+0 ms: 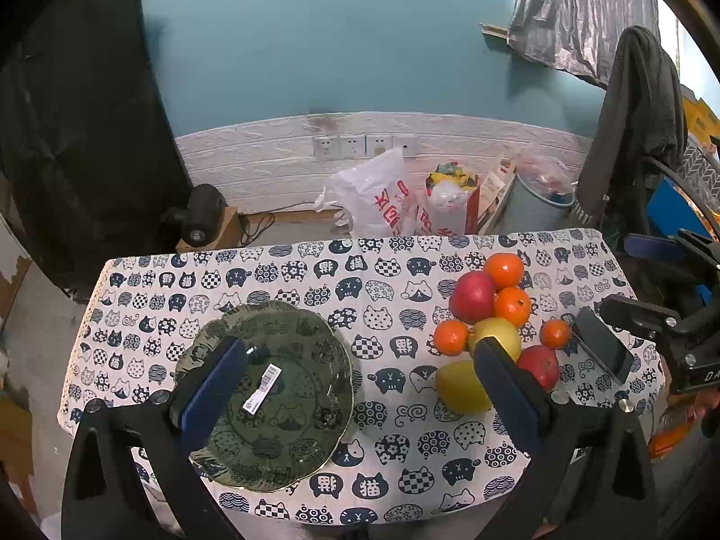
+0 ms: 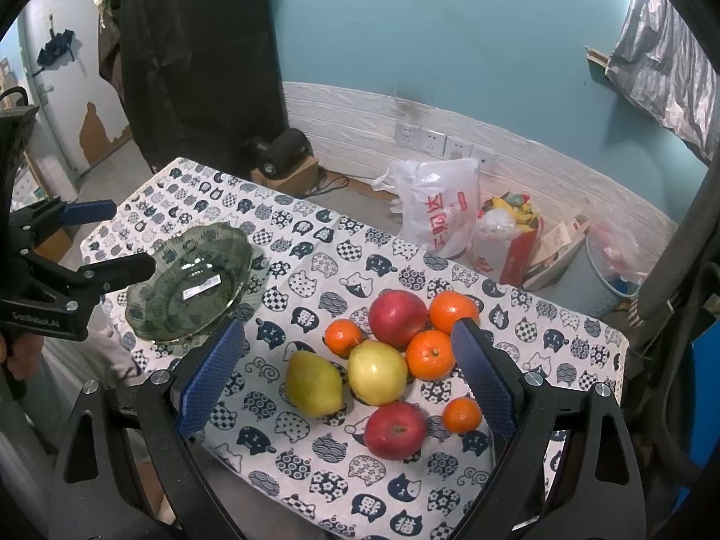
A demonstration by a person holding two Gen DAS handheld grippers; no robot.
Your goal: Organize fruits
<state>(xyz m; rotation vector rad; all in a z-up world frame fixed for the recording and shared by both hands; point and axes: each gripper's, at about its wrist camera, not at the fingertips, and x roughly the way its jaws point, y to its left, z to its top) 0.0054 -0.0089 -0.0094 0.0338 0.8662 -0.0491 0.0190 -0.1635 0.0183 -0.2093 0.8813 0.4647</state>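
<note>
A green glass plate [image 1: 288, 450] with a barcode sticker sits on the left of the cat-print table; it also shows in the right wrist view [image 2: 148, 315]. A pile of fruit lies to its right: two red apples [image 2: 397, 317] [image 2: 395, 429], two yellow pears [image 2: 313, 382] [image 2: 377, 372] and several oranges [image 2: 429, 354]. The fruit also shows in the left wrist view, with an apple [image 1: 472, 297] at the back. My left gripper [image 1: 360, 378] is open above the table between plate and fruit. My right gripper [image 2: 348, 373] is open above the fruit pile. Both are empty.
The cat-print tablecloth [image 1: 315, 279] covers a small table with edges all round. Behind it on the floor stand plastic bags [image 1: 373, 198], a grey bin [image 1: 535, 207] and a black device on a box [image 1: 202, 218]. A chair with dark clothing [image 1: 634, 126] stands at right.
</note>
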